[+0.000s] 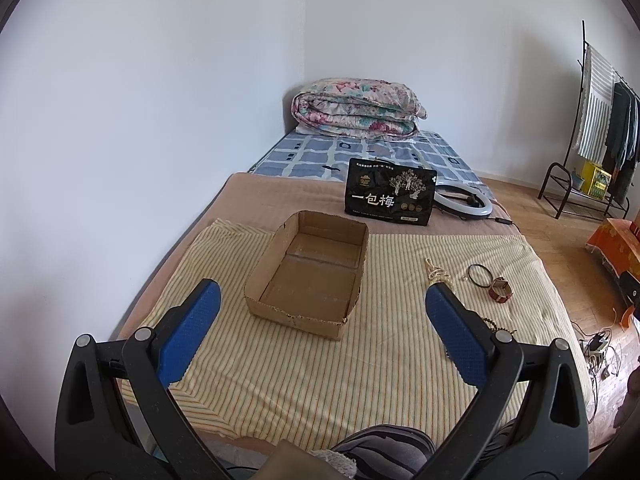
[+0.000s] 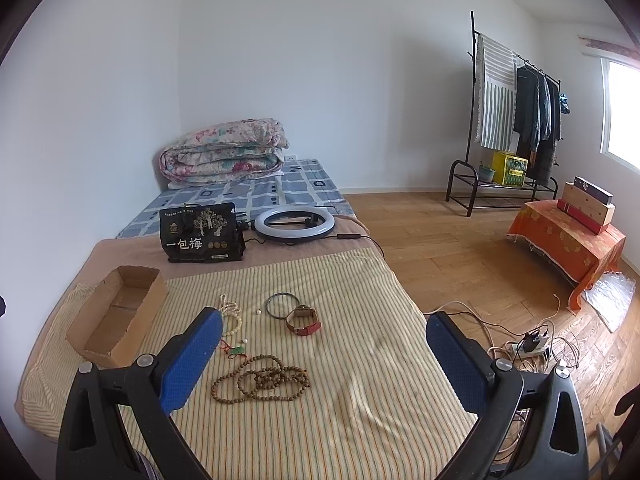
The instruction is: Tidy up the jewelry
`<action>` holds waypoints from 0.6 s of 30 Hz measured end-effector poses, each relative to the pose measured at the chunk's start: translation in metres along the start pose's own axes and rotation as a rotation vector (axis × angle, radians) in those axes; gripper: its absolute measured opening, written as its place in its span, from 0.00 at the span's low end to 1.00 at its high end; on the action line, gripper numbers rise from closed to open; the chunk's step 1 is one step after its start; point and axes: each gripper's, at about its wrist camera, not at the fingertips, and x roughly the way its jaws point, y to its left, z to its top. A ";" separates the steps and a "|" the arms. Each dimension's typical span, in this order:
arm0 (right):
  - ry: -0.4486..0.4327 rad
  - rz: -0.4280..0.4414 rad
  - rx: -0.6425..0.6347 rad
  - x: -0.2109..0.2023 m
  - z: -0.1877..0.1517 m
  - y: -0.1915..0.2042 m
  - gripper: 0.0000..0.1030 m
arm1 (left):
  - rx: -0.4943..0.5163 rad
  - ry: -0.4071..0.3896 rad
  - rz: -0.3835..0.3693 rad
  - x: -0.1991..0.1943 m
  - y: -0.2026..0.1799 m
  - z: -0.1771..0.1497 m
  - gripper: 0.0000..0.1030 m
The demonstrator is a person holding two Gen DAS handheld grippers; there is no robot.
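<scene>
Hovering over the bed with fingers spread and empty, the left gripper [image 1: 323,308] and right gripper [image 2: 324,334] have yet to begin. Jewelry lies loose beside the empty cardboard box [image 2: 116,314]; picking the wooden bead necklace [image 2: 262,378] seems next.

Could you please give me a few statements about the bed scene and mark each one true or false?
1. The cardboard box is empty. True.
2. The left gripper is shut on a bracelet. False: it is open and holds nothing.
3. The watch lies beside the dark bangle. True.
4. The brown bead necklace is inside the box. False: it lies on the striped cloth.
5. The right gripper is open. True.
</scene>
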 end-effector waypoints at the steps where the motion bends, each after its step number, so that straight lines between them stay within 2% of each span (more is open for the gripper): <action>1: 0.001 0.001 0.001 0.000 0.000 0.000 1.00 | -0.001 0.000 -0.001 0.000 0.000 0.000 1.00; 18: 0.005 0.005 0.000 0.000 -0.001 0.003 1.00 | -0.010 0.002 -0.005 0.001 0.003 0.002 1.00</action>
